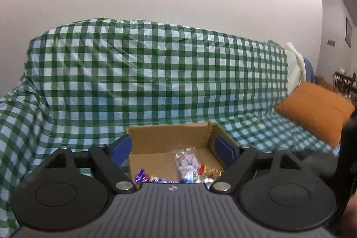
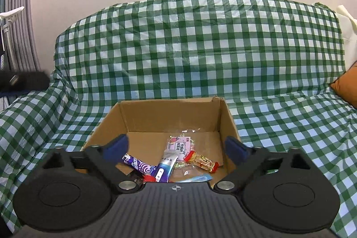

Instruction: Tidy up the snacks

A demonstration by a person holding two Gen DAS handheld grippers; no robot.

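The sofa [image 2: 200, 41] under the green checked cover [image 2: 279, 126] carries a cardboard box [image 2: 169, 117], and an orange cushion [image 1: 316, 108] lies at its right end. Inside the box I see about 6 snacks: a purple packet [image 2: 139, 165], a blue and white tube-like pack [image 2: 166, 165], a pink packet [image 2: 179, 146] and a red and gold candy [image 2: 203, 161]. My left claw [image 1: 174, 146] and my right claw [image 2: 176, 146] both stand wide open over the box, holding nothing. I see no snack outside the box, so I judge the collecting is nearly done.
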